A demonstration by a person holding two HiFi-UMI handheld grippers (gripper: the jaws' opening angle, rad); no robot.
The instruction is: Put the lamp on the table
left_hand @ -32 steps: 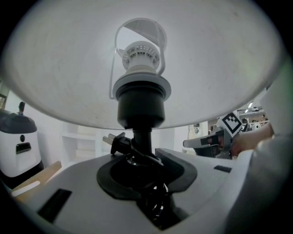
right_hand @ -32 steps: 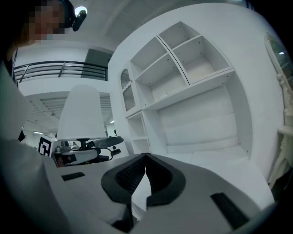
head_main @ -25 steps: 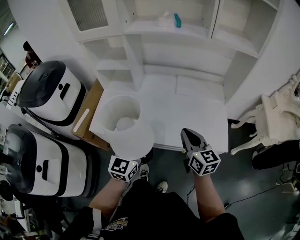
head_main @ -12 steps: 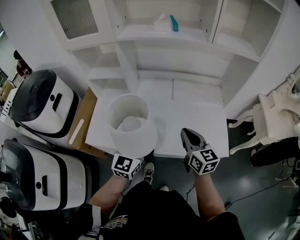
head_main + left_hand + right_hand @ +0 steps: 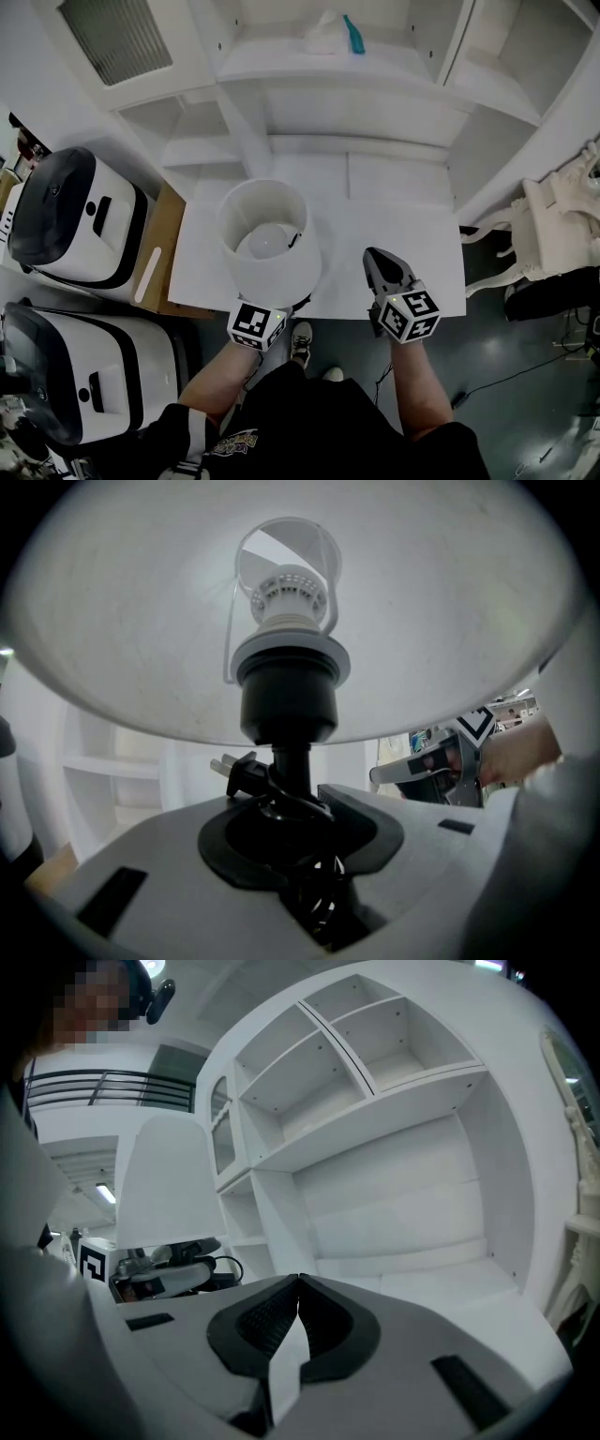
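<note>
Both grippers have come forward, carrying the lamp (image 5: 272, 270) from off the table's (image 5: 403, 230) corner to above its front edge. The left gripper (image 5: 292, 810) is clamped on the lamp's black stem (image 5: 292, 761), with the cord's plug (image 5: 238, 770) bunched beside it (the base is hidden). The right gripper (image 5: 298, 1309) is closed and empty. The smooth white shade (image 5: 422, 621) tapers upward; the lamp stands upright, its long axis vertical.

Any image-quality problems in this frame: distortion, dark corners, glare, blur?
Head view: evenly lit and sharp, the white table not blown out. Left gripper view: strong fisheye, black corners, the lamp looms close, its shade filling the top. Right gripper view: the shelf unit bows with the lens, corners dark, mosaic patch top left.
</note>
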